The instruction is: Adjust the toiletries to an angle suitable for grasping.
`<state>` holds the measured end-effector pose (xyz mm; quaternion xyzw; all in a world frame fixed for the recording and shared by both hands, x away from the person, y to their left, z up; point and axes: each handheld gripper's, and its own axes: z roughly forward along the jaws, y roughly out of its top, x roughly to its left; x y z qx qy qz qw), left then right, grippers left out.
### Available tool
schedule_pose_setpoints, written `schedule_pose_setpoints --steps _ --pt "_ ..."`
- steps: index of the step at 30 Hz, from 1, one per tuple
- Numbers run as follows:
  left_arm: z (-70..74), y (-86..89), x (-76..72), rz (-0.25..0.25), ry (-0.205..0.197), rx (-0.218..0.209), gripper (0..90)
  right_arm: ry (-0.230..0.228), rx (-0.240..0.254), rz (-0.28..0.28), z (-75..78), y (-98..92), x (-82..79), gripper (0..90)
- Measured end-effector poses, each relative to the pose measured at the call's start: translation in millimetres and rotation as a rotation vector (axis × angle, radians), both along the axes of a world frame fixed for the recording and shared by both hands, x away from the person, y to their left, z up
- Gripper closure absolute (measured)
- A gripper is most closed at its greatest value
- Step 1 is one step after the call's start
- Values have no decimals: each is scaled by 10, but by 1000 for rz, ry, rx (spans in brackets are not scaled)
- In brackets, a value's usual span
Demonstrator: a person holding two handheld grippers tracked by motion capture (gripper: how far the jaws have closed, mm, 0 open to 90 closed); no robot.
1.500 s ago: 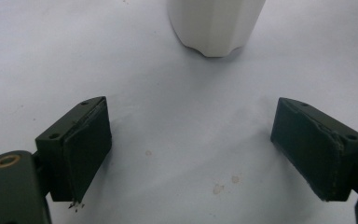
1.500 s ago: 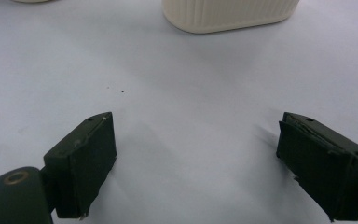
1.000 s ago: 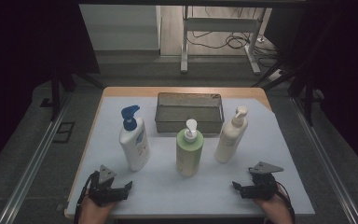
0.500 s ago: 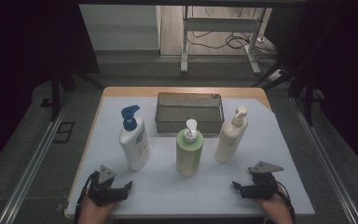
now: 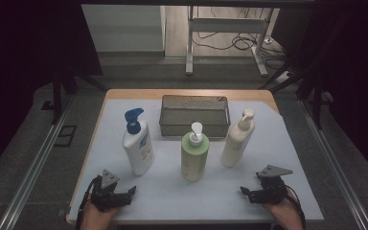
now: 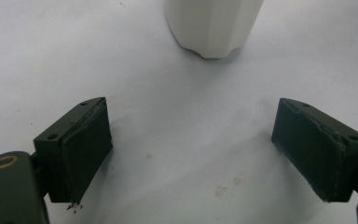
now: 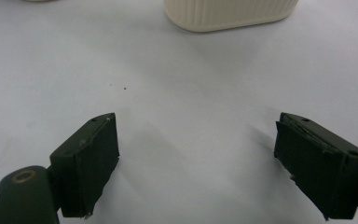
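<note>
Three pump bottles stand upright on the white tabletop (image 5: 287, 201), in a row just in front of a wire basket (image 5: 195, 115). The basket's inside is dim and hard to read. In the left gripper view the white bottle (image 6: 213, 25) is cut off at the top edge, so only its base shows; in the right gripper view the cream bottle (image 7: 228, 13) is cropped the same way, down to a ribbed bottom. Label print on the bottles is too small to make out.

From above, the white bottle (image 5: 137, 143) has a blue pump and sits left of the basket's front. The green bottle (image 5: 194, 155) with a white pump stands before its middle, and the cream bottle (image 5: 237, 141) stands off its right front corner.

The left gripper (image 5: 116, 195) lies on the tabletop, well nearer the person than the basket, near the white bottle, jaws spread wide and holding nothing. The right gripper (image 5: 249, 192) rests likewise near the cream bottle, jaws wide apart, only bare tabletop between them.
</note>
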<state>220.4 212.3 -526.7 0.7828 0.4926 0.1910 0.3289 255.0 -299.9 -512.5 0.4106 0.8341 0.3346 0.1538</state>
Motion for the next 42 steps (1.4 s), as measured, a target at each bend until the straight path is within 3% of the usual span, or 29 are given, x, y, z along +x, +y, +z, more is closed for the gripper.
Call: schedule_pose_setpoints --steps 6,16,25,35,42 --pt "0 0 0 0 0 0 115 -1 34 17 62 -15 10 131" --pt "-1 0 -1 1 -1 -1 115 -1 71 -4 151 -51 87 164" --pt "-2 0 -1 1 -1 -1 115 1 72 -10 223 -71 194 378" --pt "-2 0 -1 1 -2 -1 114 -1 79 -26 256 -114 335 525" --pt "-2 0 -1 1 -1 -2 115 -15 96 -45 302 -120 459 690"
